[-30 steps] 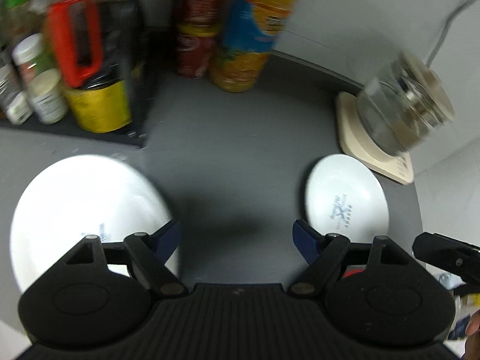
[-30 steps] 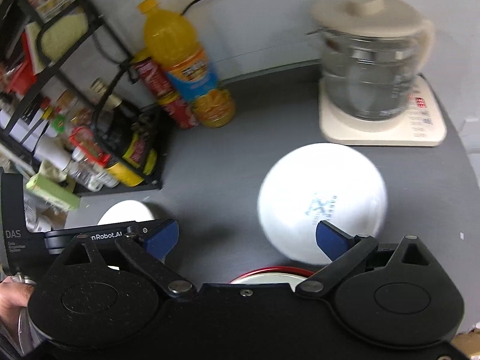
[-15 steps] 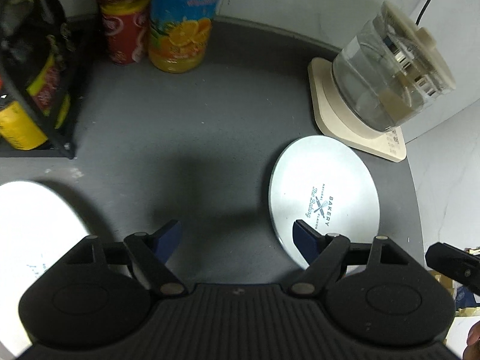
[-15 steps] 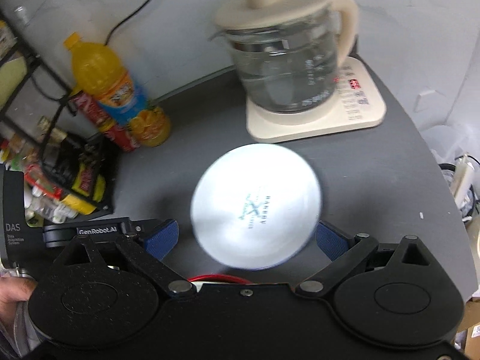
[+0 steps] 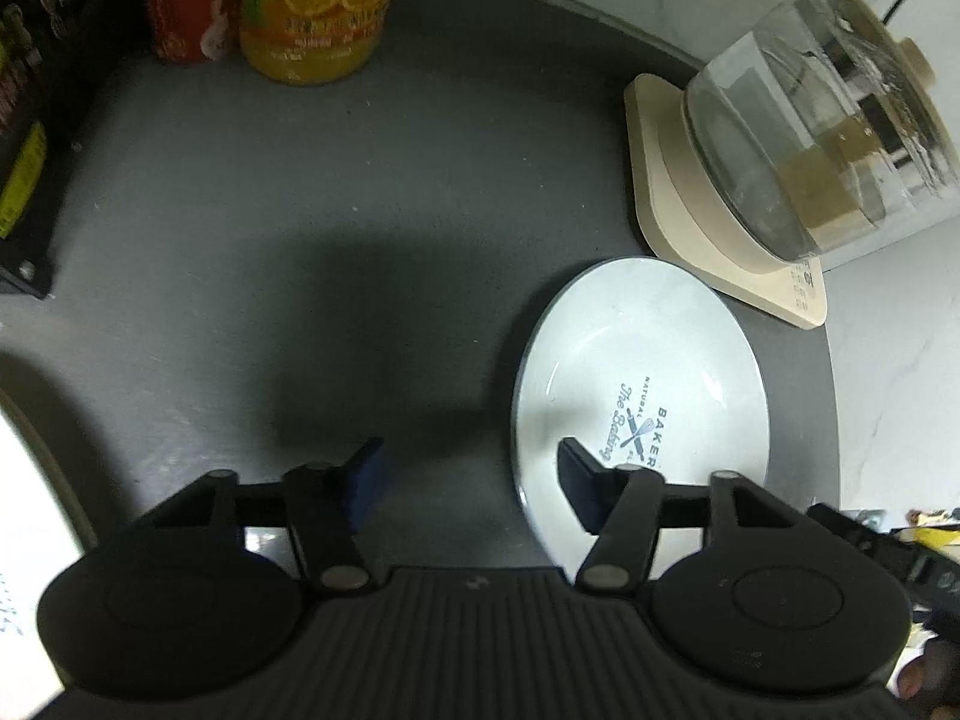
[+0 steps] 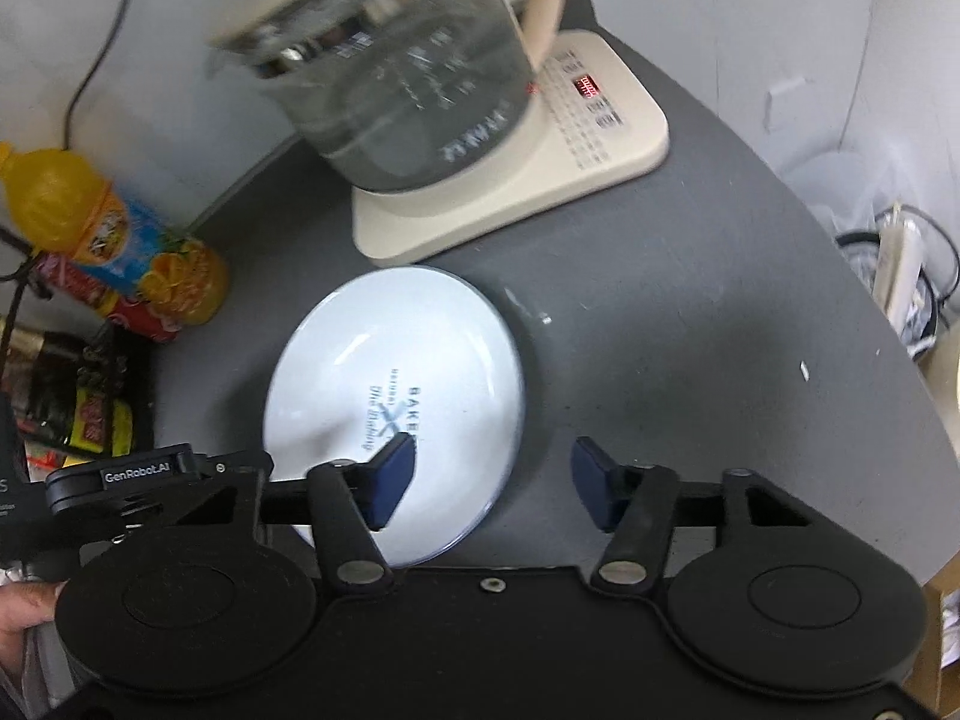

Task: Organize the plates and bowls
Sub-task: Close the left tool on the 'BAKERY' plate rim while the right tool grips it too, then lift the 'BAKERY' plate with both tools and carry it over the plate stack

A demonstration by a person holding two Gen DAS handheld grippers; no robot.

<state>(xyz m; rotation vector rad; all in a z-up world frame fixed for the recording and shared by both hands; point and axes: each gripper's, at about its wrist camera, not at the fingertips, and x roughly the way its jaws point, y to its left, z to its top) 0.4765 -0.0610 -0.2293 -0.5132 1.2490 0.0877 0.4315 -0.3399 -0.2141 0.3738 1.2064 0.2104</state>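
Left wrist: plate (image 5: 636,360) under right finger, fingers (image 5: 366,474) apart, empty

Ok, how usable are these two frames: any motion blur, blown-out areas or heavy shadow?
Left wrist view: sharp, the print on the white plate is readable; a broad dark shadow lies on the grey table; a second plate at the left edge is blown out. Right wrist view: motion-blurred, worst on the glass kettle; the plate's print is smeared.

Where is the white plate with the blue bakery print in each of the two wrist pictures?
Left wrist: white plate lies right of centre, partly behind the right jaw.
Right wrist: white plate lies left of centre, partly behind the left jaw.
Shared landmark: the glass kettle on its cream base, just beyond the plate.
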